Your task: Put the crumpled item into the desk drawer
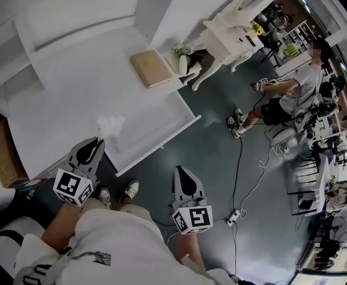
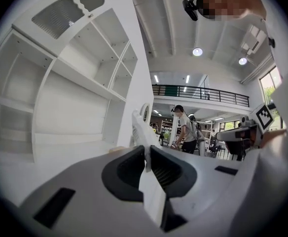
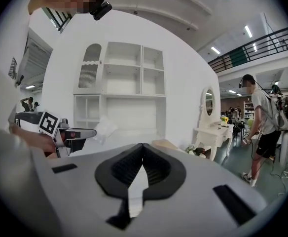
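The crumpled item (image 1: 112, 125), a thin white wad, sticks out from the tips of my left gripper (image 1: 98, 140), which is shut on it. It hangs over the near left corner of the open desk drawer (image 1: 161, 140). In the left gripper view the white wad (image 2: 138, 127) is pinched between the dark pads (image 2: 129, 168) of the left gripper (image 2: 147, 154). My right gripper (image 1: 182, 170) is shut and holds nothing, over the grey floor to the right of the drawer. The right gripper (image 3: 142, 147) has its jaws touching, and the right gripper view also shows the wad (image 3: 104, 127).
A tan flat book (image 1: 150, 68) lies at the desk's far right end. White shelves (image 1: 72, 16) stand behind the desk. A white dressing table (image 1: 233, 31) and a person (image 1: 286, 94) are farther right. A cable and power strip (image 1: 234, 217) lie on the floor.
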`<state>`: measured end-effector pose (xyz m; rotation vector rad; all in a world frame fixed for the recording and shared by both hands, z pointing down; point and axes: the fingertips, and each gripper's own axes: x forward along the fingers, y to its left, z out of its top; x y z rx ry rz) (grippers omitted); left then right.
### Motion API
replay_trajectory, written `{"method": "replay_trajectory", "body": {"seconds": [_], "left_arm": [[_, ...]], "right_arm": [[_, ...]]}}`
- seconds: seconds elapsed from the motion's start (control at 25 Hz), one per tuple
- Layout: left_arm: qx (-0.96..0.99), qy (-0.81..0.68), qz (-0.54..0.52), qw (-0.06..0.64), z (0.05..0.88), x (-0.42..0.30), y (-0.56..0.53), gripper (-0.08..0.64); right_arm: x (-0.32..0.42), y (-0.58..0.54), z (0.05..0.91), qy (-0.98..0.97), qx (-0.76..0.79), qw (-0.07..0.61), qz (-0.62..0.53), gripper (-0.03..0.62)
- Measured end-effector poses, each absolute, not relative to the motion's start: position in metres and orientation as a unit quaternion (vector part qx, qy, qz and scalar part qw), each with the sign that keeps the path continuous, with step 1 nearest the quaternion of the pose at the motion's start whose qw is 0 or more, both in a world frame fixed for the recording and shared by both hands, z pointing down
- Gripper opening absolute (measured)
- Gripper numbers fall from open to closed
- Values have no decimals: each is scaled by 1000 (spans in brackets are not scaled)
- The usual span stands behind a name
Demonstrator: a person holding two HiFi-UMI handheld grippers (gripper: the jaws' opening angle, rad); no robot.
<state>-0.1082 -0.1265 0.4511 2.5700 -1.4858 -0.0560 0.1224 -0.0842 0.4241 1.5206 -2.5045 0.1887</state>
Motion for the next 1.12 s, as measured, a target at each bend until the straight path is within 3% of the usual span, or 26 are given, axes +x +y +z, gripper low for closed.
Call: {"method": "replay_trajectory", "body": {"seconds": [0.28, 1.12], "left_arm": [[854, -515, 7, 82, 441, -81, -152, 44], [838, -502, 121, 174, 588, -56, -189, 44]], "right_arm": [[140, -138, 418, -868, 485, 75, 70, 9], [132, -171, 480, -879, 447, 112, 125, 9]]}}
